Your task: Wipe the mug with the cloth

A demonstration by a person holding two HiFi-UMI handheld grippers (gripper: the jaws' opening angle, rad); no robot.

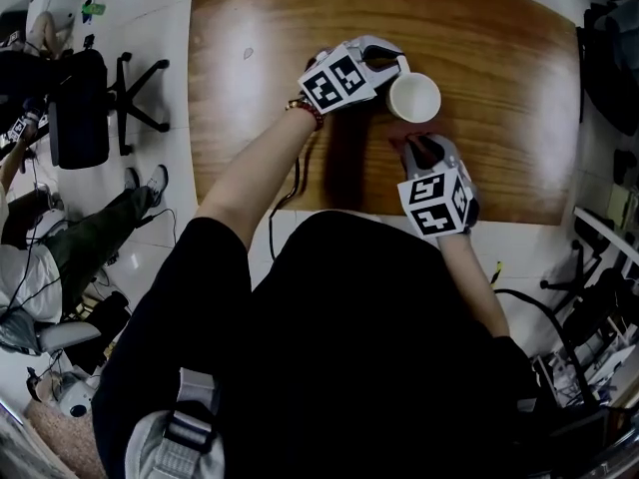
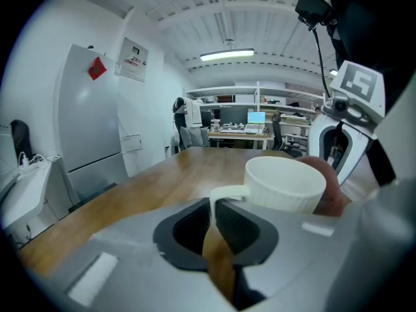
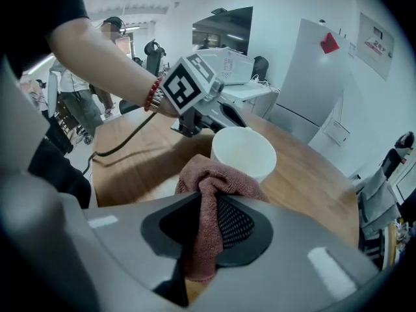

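A white ribbed mug point(image 1: 414, 97) stands upright on the wooden table point(image 1: 250, 118). My left gripper point(image 1: 391, 68) is shut on the mug's handle point(image 2: 224, 194), its jaws pinching the thin white loop. In the left gripper view the mug point(image 2: 285, 184) sits just beyond the jaws. My right gripper point(image 1: 419, 150) is shut on a reddish-brown cloth point(image 3: 211, 197), which bunches up in front of the jaws. The cloth point(image 1: 411, 146) lies just short of the mug's near side; in the right gripper view the mug point(image 3: 243, 153) rises right behind it.
The table reaches far to the left and back of the mug. A black office chair point(image 1: 85, 103) and a seated person's legs point(image 1: 95, 233) are on the floor to the left. Cables and gear point(image 1: 589, 347) crowd the right side.
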